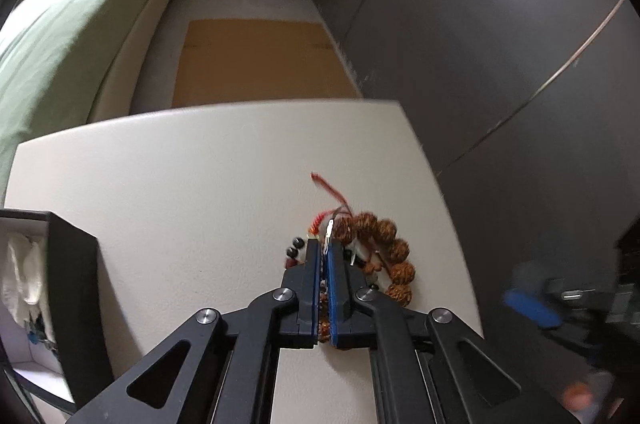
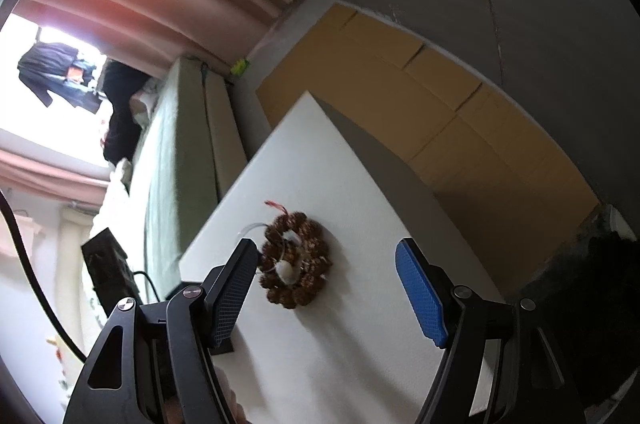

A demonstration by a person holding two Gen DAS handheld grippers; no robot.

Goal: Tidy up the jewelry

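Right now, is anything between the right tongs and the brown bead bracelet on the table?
No. The right tongs stand open above the white table, and the brown bead bracelet lies uncovered just ahead, nearer the black-padded finger. Nothing visible sits between them.

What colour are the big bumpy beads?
The beads are reddish brown, clearest in the left wrist view.

The white table (image 1: 168, 184) is bare and open over its far and left parts, so a hand could pass there. A black box (image 1: 76, 276) stands at the near left edge and blocks that side. The bead bracelet (image 1: 384, 248) lies near the right edge. A dark wall (image 1: 500, 64) rises close on the right, leaving little room there.
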